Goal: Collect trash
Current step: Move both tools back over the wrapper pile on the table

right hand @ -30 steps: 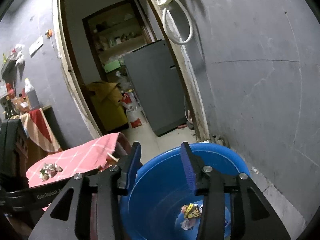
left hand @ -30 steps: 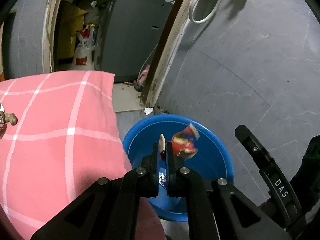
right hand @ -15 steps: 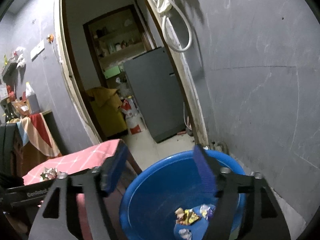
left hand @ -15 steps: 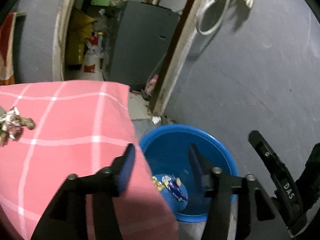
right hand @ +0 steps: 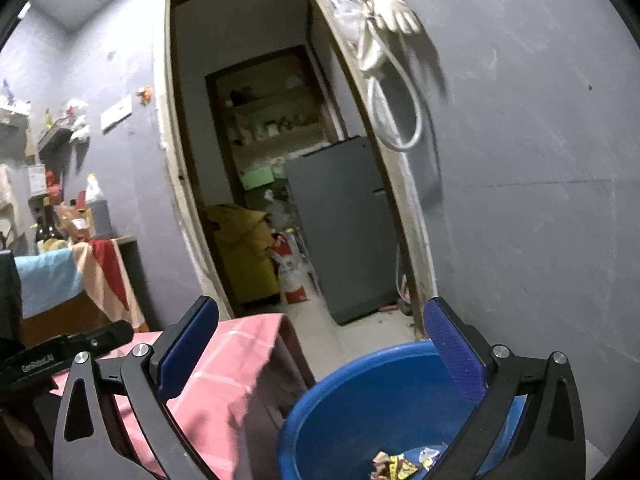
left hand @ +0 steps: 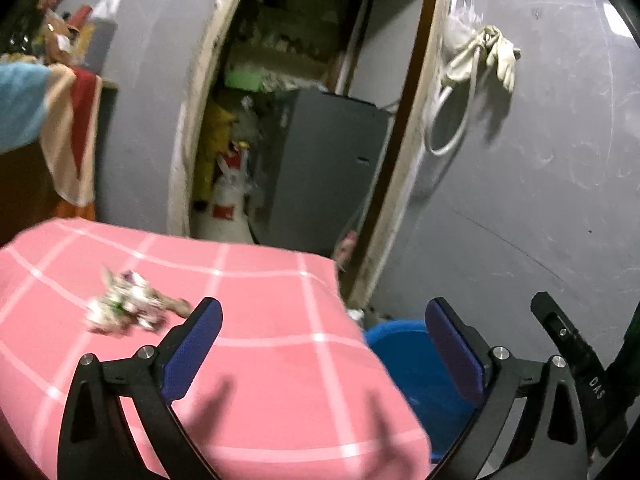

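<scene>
My left gripper [left hand: 322,344] is wide open and empty above the pink checked cloth [left hand: 260,292]. A crumpled pale wrapper [left hand: 128,306] lies on the cloth, to the left of my left finger. The blue basin [left hand: 404,360] stands on the floor to the right of the cloth. In the right wrist view my right gripper [right hand: 320,346] is wide open and empty above the blue basin [right hand: 360,400], which holds several crumpled wrappers [right hand: 404,462]. The pink cloth [right hand: 224,364] lies to its left.
A grey wall [left hand: 540,200] rises right behind the basin. An open doorway [right hand: 260,160] leads to a room with a grey fridge [right hand: 344,228] and a yellow bin [right hand: 244,256]. A hose and gloves [right hand: 384,32] hang on the wall. A cluttered side table [right hand: 72,272] stands at the left.
My left gripper opened and dropped a red wrapper into the basin, then lifted and swung left over the cloth. My right gripper opened wider and rose a little.
</scene>
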A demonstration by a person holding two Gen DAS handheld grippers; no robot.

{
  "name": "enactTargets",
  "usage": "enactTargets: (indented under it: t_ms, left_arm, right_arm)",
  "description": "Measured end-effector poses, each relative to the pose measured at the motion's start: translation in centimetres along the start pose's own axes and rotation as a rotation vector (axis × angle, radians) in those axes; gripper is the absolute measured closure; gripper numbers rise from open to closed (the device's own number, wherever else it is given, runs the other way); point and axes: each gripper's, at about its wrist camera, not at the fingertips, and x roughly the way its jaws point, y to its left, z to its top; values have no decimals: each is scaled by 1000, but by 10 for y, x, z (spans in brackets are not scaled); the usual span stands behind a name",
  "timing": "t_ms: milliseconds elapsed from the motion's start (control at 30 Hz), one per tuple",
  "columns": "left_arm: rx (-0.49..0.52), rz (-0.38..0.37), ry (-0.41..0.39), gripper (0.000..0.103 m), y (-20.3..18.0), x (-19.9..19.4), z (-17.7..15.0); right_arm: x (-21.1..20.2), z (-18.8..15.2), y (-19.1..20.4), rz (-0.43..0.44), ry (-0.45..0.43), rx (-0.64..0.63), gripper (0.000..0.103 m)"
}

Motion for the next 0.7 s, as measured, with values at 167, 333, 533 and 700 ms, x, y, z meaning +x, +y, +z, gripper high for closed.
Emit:
enactTargets:
  t_ms: [167,333,533,700]
  left_arm:
    - [6,58,-55,3,18,-22,1]
    - [33,124,-121,3,38,-43,3]
    - [42,189,-174,3,69,-68,5]
    - [38,241,-193,3,96,-86,2]
  right_arm:
    - [-2,0,24,47,-34,-55,0]
    - [-2,3,51,85,-64,-107,0]
    - [-1,3,85,144,-93,-149,0]
    - [3,1,113,206,-87,-166,0]
